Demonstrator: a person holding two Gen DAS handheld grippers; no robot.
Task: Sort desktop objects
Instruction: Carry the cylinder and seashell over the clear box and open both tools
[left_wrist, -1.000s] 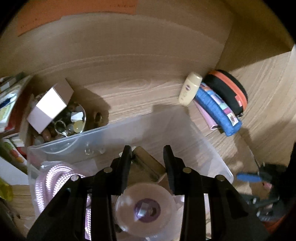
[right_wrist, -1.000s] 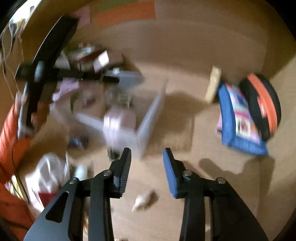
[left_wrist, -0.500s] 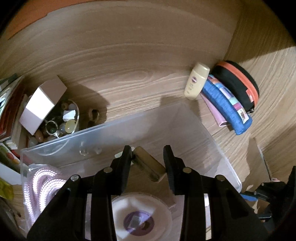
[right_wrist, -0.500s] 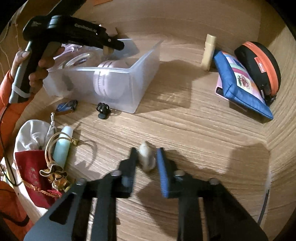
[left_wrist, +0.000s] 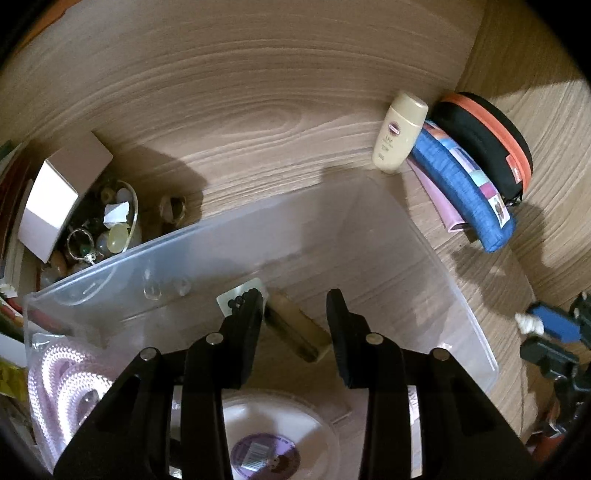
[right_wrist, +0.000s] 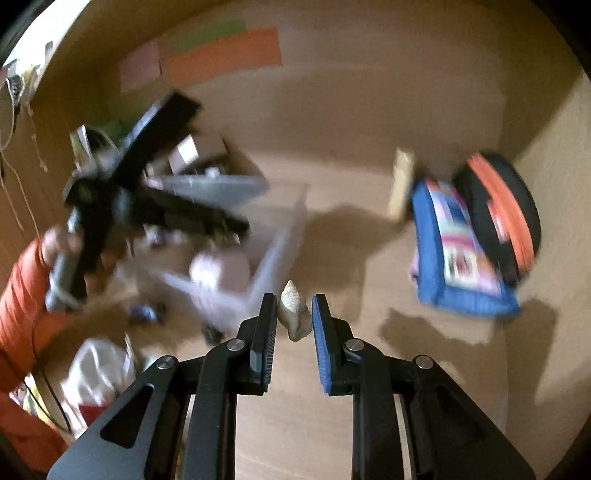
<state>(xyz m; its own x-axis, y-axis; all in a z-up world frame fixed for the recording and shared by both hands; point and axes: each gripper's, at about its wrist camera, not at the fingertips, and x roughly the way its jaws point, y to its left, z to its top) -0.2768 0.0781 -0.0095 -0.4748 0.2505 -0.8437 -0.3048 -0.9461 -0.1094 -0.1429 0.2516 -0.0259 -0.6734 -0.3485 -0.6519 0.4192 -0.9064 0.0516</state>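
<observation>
My right gripper (right_wrist: 294, 314) is shut on a small pale seashell (right_wrist: 293, 308) and holds it above the desk, right of the clear plastic bin (right_wrist: 273, 243). The shell and gripper tip also show in the left wrist view (left_wrist: 530, 322). My left gripper (left_wrist: 295, 317) is open and empty over the clear bin (left_wrist: 369, 206). In the bin lie a brass-coloured bar (left_wrist: 299, 332), a pink rope coil (left_wrist: 62, 373) and a round white tin (left_wrist: 269, 435).
A sunscreen bottle (left_wrist: 399, 133), a blue pouch (left_wrist: 465, 184) and a black-and-orange case (left_wrist: 487, 140) stand at the back right. A white box (left_wrist: 55, 195) and a dish of trinkets (left_wrist: 107, 229) sit left of the bin. A white bag (right_wrist: 99, 369) lies front left.
My right gripper has closed on the seashell and lifted it off the desk, swinging up fast. My left gripper has stayed open over the bin, drifting slightly.
</observation>
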